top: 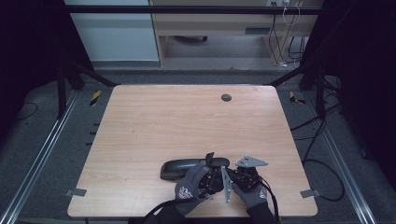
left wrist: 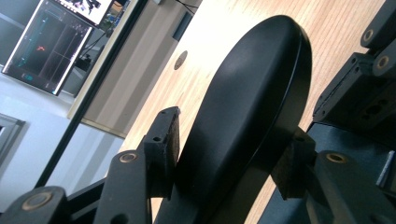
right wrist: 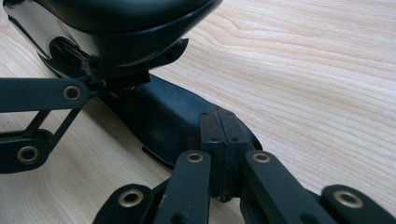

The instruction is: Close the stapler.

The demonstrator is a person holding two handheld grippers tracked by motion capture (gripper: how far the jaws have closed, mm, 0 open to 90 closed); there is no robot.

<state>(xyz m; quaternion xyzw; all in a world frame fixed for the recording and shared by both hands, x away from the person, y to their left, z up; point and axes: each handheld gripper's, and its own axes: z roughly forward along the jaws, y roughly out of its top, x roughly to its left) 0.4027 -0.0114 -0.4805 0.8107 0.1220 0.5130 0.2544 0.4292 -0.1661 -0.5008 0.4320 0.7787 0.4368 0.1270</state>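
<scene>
**Case lid between the left jaws, right jaws pressed together**

While both gloved hands sit close together at the near edge of the table [top: 140,121], a black case [top: 180,169] lies on the wood just ahead of them, its long side running left to right.

At the left in the high view, the left hand [top: 190,185] holds the left gripper [top: 211,161] up against the case's right end. In the left gripper view, the lid [left wrist: 243,107], a smooth, rounded black shell, rises tilted between the two jaws. The left pad [left wrist: 164,140] lies against the shell's side; the right pad [left wrist: 292,161] sits at its rim, and whether it presses there cannot be told. So the jaws stand wide around the lid, seemingly grasping it.

In the right gripper view the lid stands raised over the case's lower half [right wrist: 163,116], with the left gripper's linkage at the opening between them.

Further right, the right hand [top: 251,189] holds the right gripper [top: 236,173] just beside the left one, a grey plate [top: 251,162] on top. Its own view shows the right gripper clenched, pad flat against pad with nothing between, the tips just over the lower half's end.

A dark round grommet [top: 226,97] sits near the table's far edge, well apart from the case.
</scene>
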